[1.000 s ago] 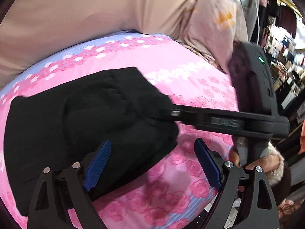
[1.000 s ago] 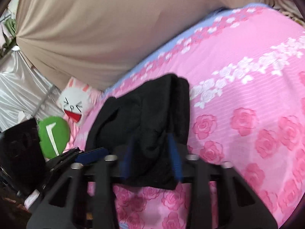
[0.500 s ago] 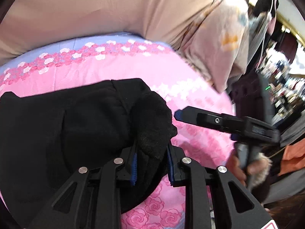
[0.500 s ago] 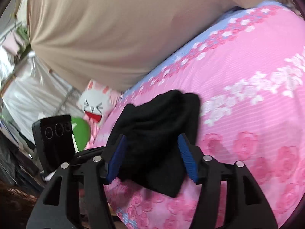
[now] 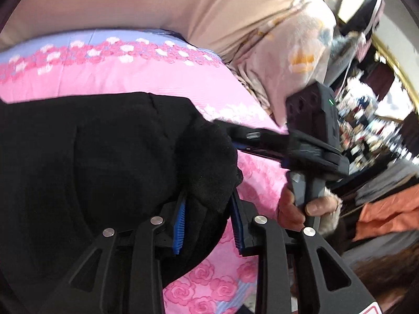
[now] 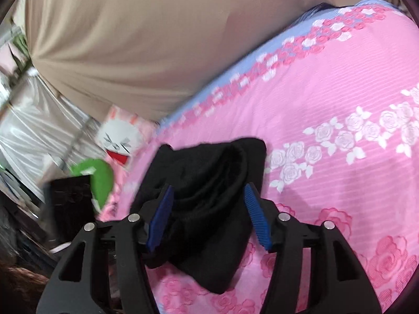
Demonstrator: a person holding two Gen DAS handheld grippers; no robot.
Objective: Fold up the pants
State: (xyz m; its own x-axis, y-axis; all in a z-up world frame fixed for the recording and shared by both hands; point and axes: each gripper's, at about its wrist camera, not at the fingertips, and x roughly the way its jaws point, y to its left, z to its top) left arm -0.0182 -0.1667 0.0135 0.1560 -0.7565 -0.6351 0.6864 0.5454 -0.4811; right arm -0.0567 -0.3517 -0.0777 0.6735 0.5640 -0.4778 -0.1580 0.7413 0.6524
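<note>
Now bunched black fleecy pants (image 5: 104, 170) spread on a pink rose-printed bedsheet with a pale blue border (image 5: 131, 78), long axis running from the left edge of the left wrist view toward the gripped end near centre. Left black two-finger gripper with blue ribbed pads (image 5: 208, 222) closed down on a thick fold of that end, fabric bulging up between the pads. Right black two-finger gripper with blue ribbed pads (image 6: 207, 214) spread wide, straddling the same dark heap, pads to either side of the cloth; contact with it not clear. From the right wrist view, pants (image 6: 209, 196) folded into a compact lump, narrowing away from the camera toward the sheet's blue border (image 6: 235, 73), lower corner hanging toward the camera over the sheet. Right gripper (image 5: 301, 151) also seen in the left view, reaching in from the right, tip just beside the pants, a bare hand (image 5: 301, 206) on its grip. Beige draped curtain (image 6: 157, 39) behind the bed; white cartoon rabbit cushion (image 6: 120, 141) and a green rounded object (image 6: 100, 180) off the sheet's left side
</note>
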